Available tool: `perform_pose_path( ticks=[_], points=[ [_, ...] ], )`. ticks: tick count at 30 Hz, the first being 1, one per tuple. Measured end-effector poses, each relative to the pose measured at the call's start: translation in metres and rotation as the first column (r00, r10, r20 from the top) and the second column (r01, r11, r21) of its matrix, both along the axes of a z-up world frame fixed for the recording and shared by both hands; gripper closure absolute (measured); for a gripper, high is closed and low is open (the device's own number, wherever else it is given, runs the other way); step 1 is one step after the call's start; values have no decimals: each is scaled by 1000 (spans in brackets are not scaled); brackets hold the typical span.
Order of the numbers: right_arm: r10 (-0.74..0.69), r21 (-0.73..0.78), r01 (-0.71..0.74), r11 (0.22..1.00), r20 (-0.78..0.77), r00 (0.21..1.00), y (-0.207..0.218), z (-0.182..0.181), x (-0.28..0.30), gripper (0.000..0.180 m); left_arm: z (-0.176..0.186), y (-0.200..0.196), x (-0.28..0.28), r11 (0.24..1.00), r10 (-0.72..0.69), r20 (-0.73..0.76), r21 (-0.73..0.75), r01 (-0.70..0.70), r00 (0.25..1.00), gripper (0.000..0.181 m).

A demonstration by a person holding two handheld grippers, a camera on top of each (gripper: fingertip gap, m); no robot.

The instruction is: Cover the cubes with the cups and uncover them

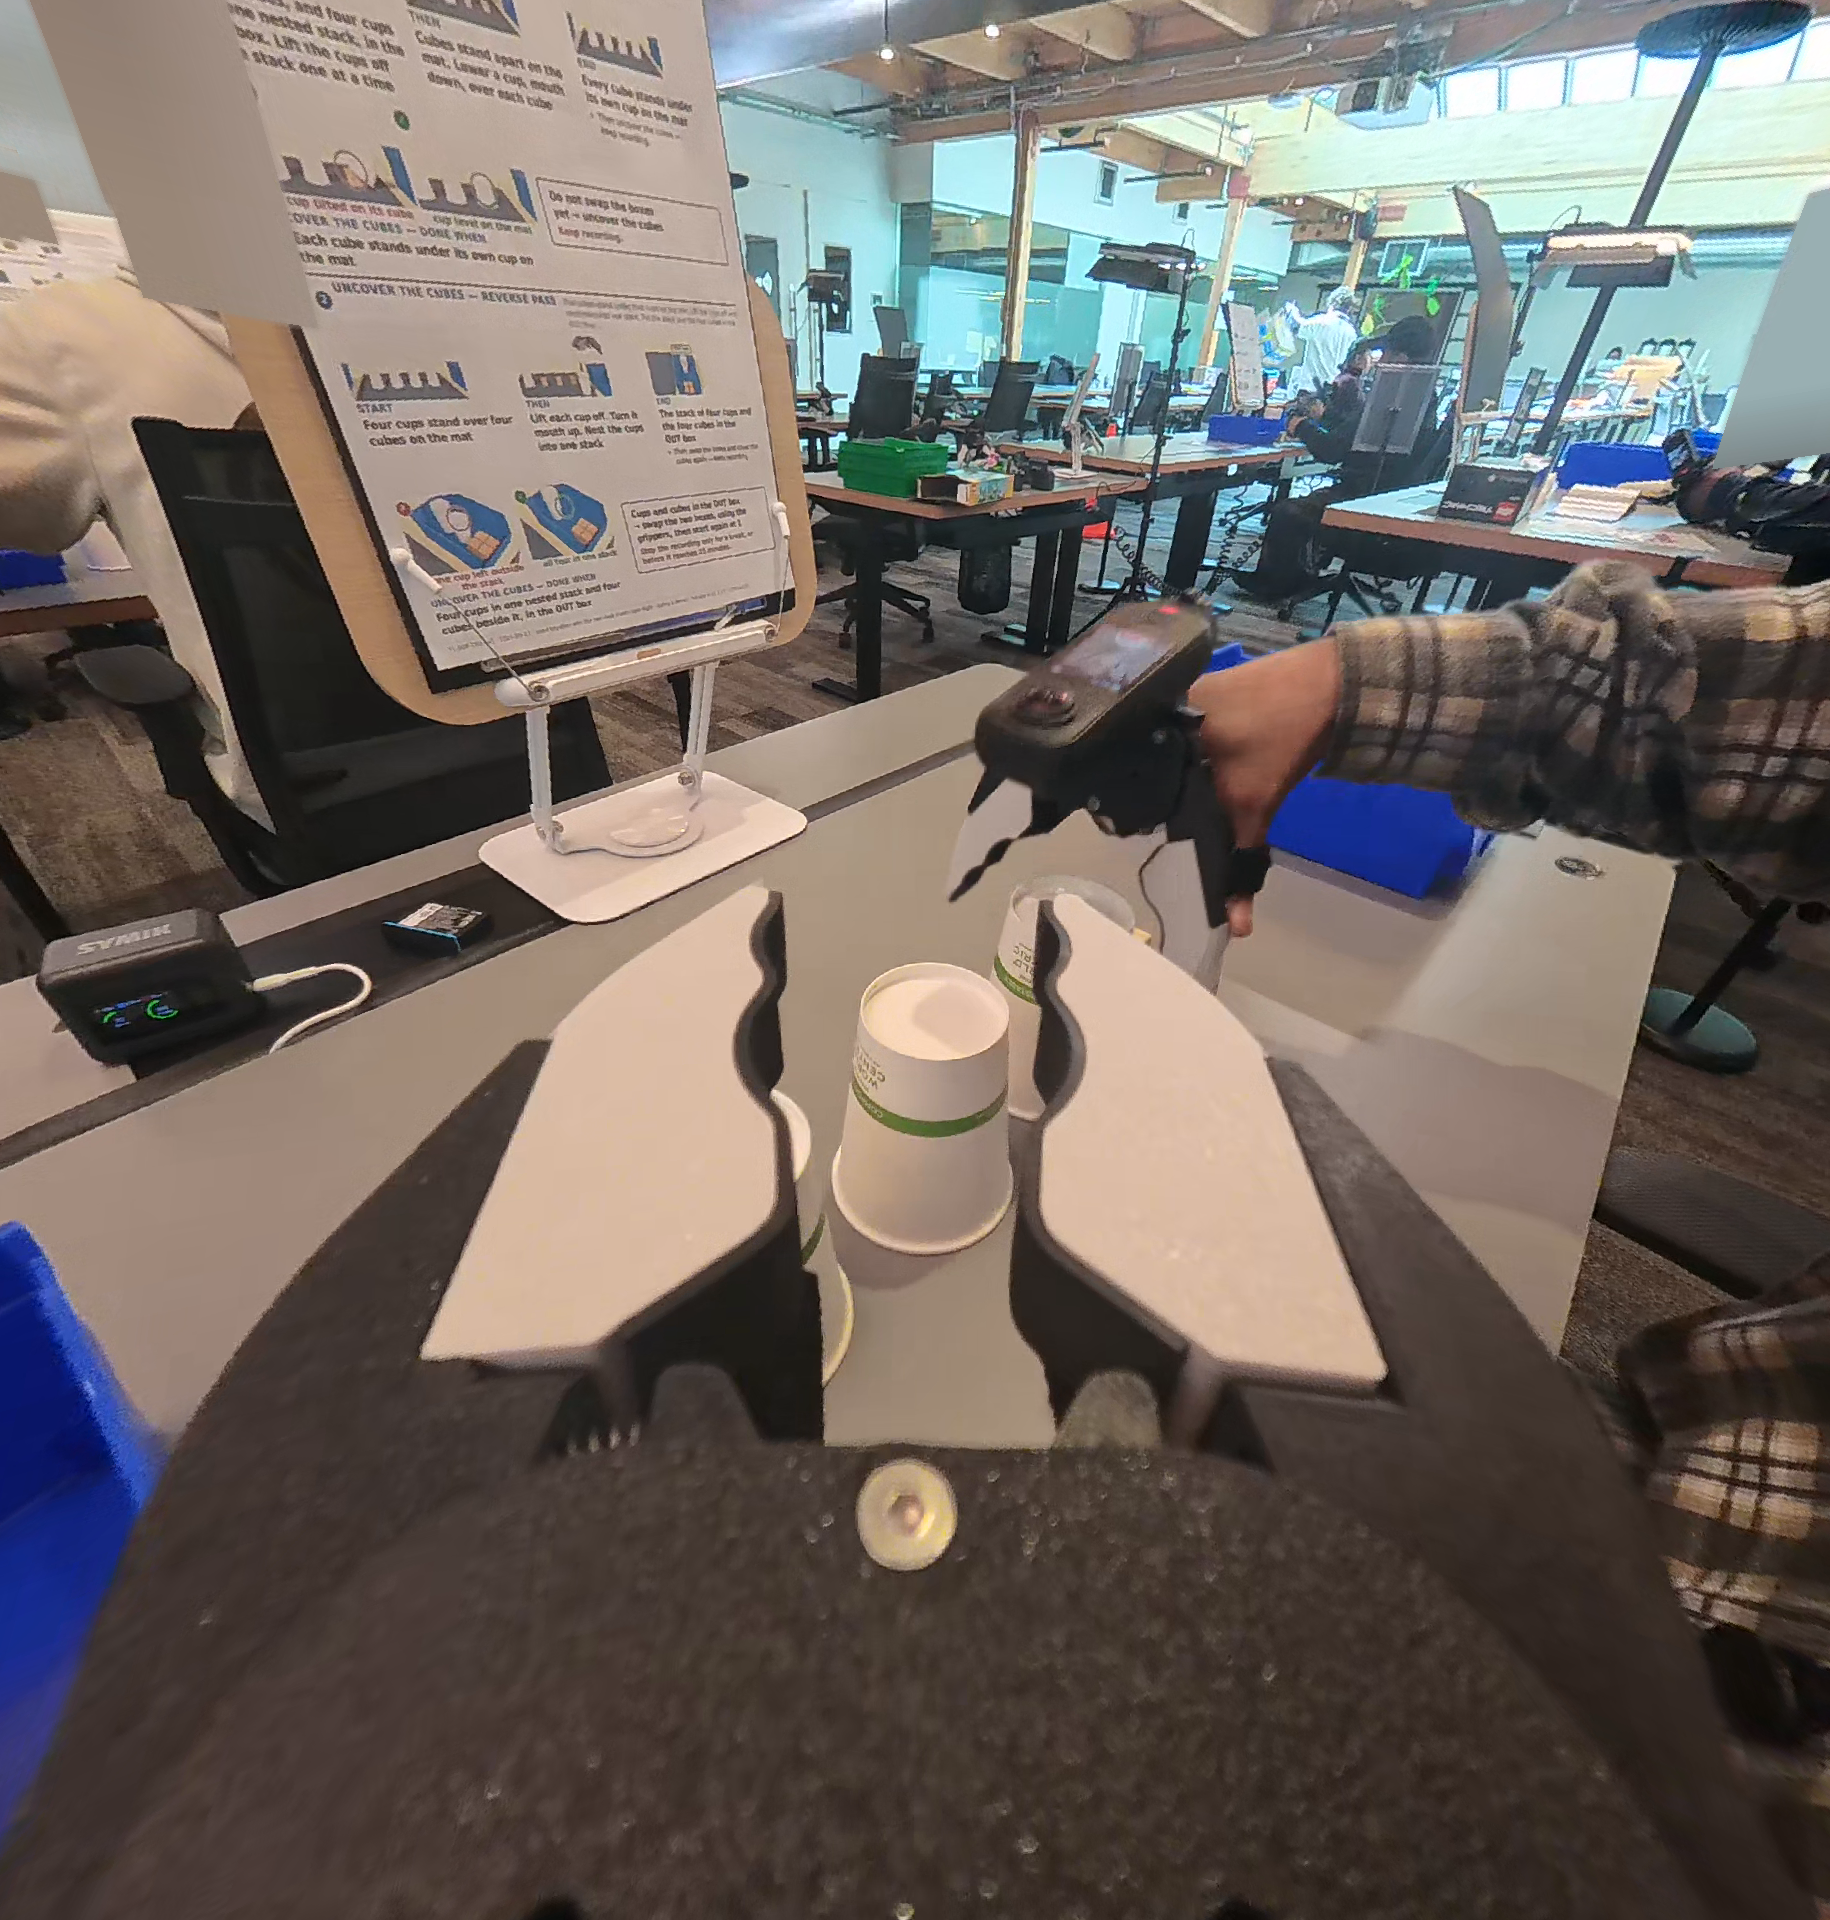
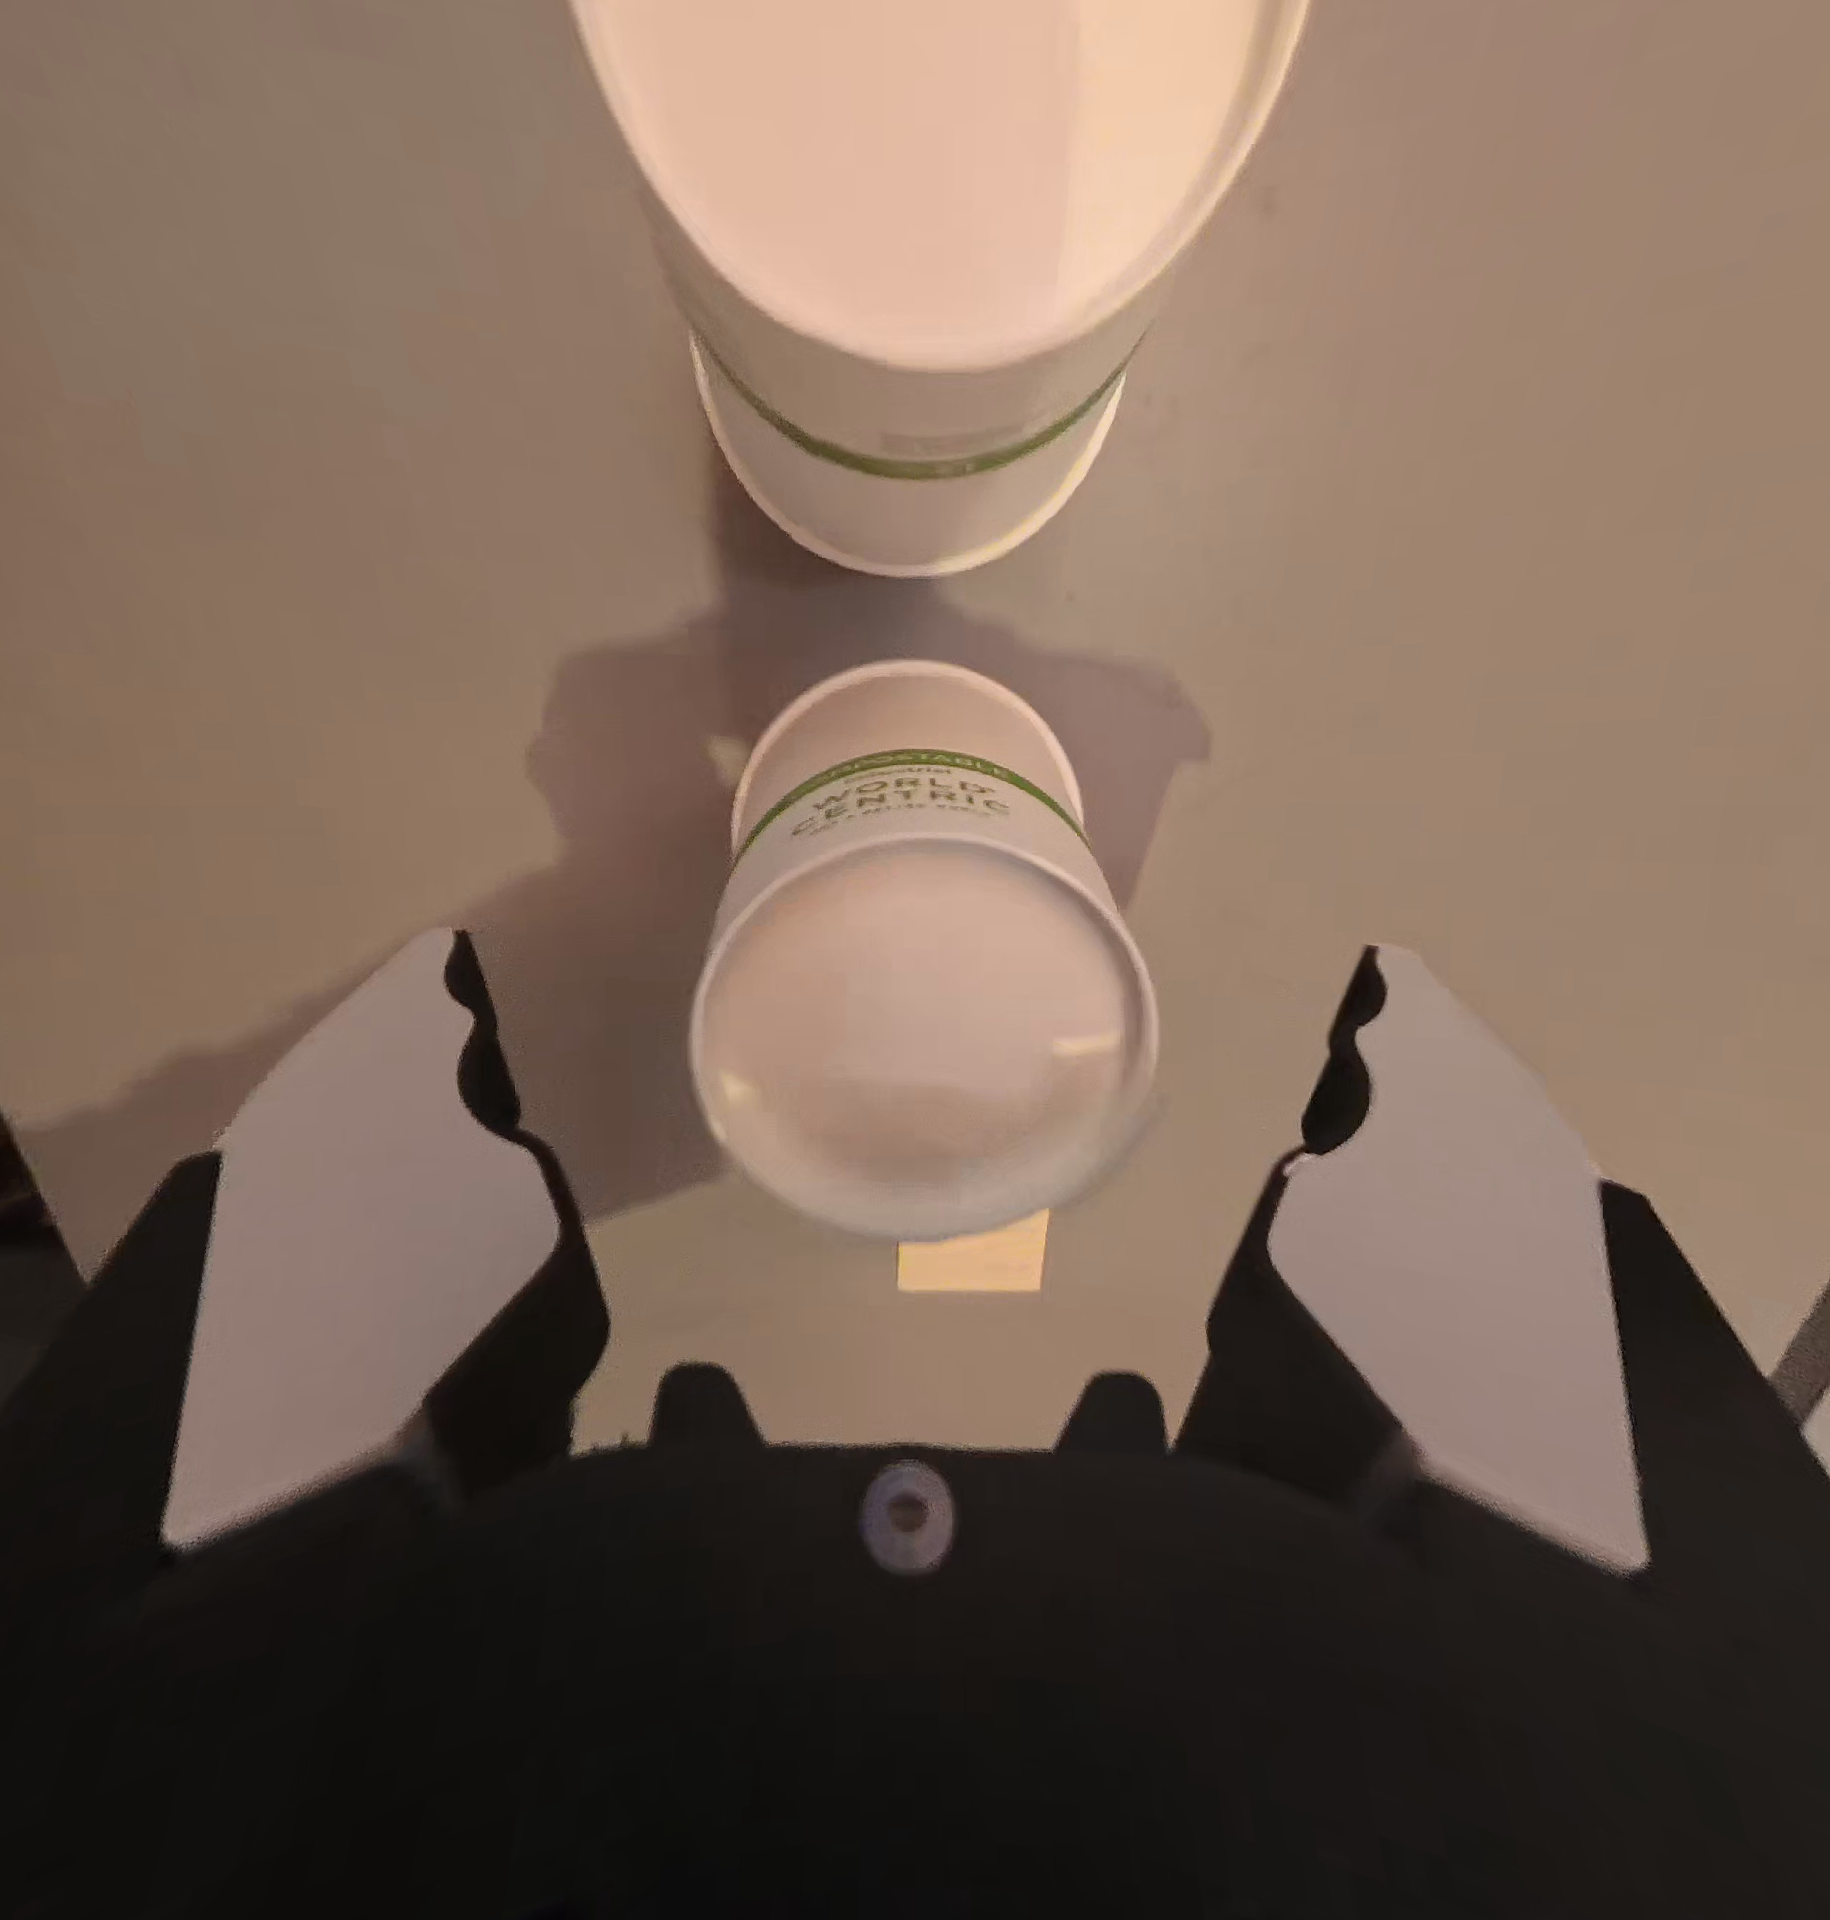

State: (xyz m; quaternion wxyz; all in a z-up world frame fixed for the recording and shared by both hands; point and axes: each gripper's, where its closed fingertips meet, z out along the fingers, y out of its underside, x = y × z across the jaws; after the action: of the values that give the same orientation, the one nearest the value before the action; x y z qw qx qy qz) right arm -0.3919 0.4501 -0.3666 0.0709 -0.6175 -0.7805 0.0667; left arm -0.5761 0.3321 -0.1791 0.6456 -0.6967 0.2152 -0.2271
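Item, left of frame in the left wrist view: a paper cup [image 1: 823, 1247], inverted, largely hidden behind the left finger. Centre: a second inverted cup [image 1: 926, 1107], seen between the narrowly parted jaws of the left gripper [image 1: 911, 940], not gripped. Right of centre: a third cup [image 1: 1020, 951], over which the right gripper [image 1: 978, 842] is held, jaws wide and empty. Cubes: none seen (presumably covered). Handling advice: the cup is best straddled squarely, pinched lightly at mid-wall, lifted straight up.

Upturned cups [image 1: 926, 1107] crowd the table's [image 1: 371, 1174] middle — edges (both sides) free.
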Motion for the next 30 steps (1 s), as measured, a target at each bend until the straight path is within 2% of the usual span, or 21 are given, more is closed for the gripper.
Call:
perform_pose_path(
  ticks=[1,6,9,12,15,18,20,22,25,27,30],
  points=[
    [5,-1,-5,1000,-29,1000,-1,9,-2,34,0,0,-1,1000,4,0,1,-4,1000,136],
    [-4,-16,2,1000,-160,987,-12,63,-1,34,-5,4,-6,999,37,-17,-16,-37,999,134],
    [-50,5,55,998,-338,940,-20,110,4,34,-6,5,-7,999,49,-31,-16,-50,998,133],
    [-140,30,189,981,-561,815,-26,154,22,34,-8,7,-9,998,60,-38,-20,-61,997,133],
    [-230,36,386,922,-752,618,-26,176,54,34,-11,10,-11,997,66,-34,-31,-67,997,133],
    [-301,-59,529,847,-873,385,-30,175,87,34,-18,15,-14,994,91,-58,-48,-94,994,131],
    [-342,-126,574,809,-895,286,-37,159,105,34,-25,19,-25,986,146,-116,-61,-153,983,127],
    [-377,-164,616,771,-896,233,-44,138,121,34,-29,21,-49,963,246,-187,-64,-261,951,123],
    [-412,-210,623,753,-889,199,-60,107,137,34,-37,22,-95,918,343,-298,-97,-385,891,121],
    [-416,-226,612,758,-890,188,-69,93,143,34,-44,24,-122,899,326,-379,-159,-408,866,122],
    [-428,-247,599,762,-886,178,-78,77,149,34,-60,28,-160,875,206,-536,-274,-399,819,121]
  ],
)
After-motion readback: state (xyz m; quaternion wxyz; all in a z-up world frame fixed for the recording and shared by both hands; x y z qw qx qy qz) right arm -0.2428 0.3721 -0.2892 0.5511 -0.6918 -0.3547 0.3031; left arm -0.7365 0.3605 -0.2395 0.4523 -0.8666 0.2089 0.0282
